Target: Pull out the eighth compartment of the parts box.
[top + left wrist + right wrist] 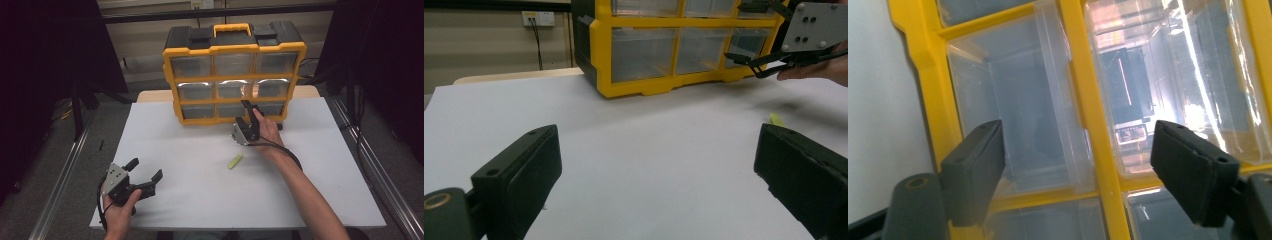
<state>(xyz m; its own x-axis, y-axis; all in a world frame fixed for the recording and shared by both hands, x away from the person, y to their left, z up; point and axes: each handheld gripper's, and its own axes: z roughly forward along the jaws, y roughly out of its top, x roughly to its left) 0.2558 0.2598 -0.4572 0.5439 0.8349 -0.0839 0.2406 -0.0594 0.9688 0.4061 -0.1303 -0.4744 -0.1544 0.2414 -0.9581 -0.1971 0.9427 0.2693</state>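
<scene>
Organiser drawers just before right gripper

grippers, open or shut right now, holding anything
left gripper: open, holding nothing, low over the table.
right gripper: open, holding nothing, at the drawer cabinet.

One yellow and black organiser cabinet stands on one white table, and its front holds nine clear drawers in three rows of three. One small yellow-green strip lies on the tabletop. Two hand-held grippers are present, the left gripper and the right gripper, each with two black jaws and each held by one hand
</scene>
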